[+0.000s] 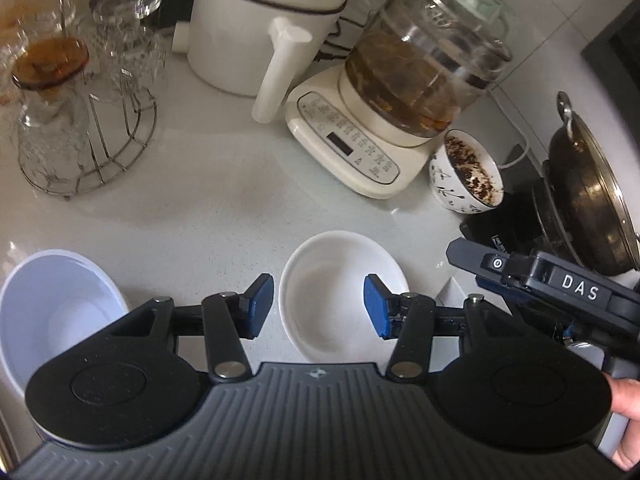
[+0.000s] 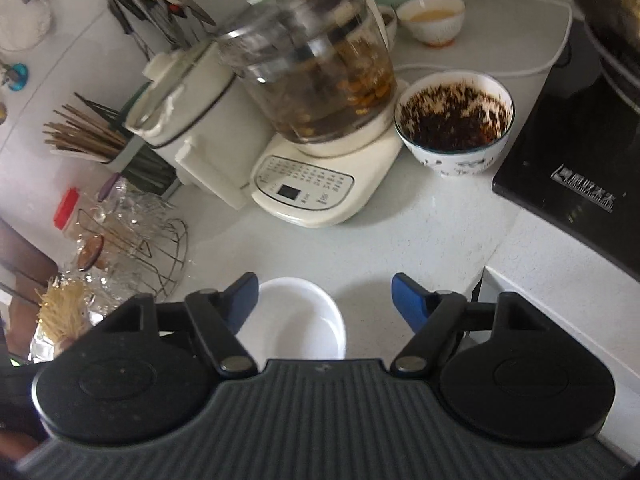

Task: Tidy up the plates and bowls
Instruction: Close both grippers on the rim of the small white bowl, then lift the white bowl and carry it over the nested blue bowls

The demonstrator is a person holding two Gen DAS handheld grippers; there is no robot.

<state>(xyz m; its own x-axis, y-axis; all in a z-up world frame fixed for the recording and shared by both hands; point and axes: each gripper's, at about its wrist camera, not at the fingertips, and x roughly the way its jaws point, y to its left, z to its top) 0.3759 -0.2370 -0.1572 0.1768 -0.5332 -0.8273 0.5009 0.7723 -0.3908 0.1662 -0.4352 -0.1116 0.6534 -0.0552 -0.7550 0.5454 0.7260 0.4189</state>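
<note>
While both grippers hover released over the white counter (image 1: 208,200), the left gripper (image 1: 319,306) frames a small white bowl (image 1: 340,292) without touching, and the right gripper (image 2: 325,300) gapes just right of it.

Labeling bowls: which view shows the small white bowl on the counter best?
Left wrist view. The small white bowl shows nearly its whole rim and inside, between the fingers of the open left hand-held gripper. In the right wrist view the bowl is cut off below by the gripper body.
</note>
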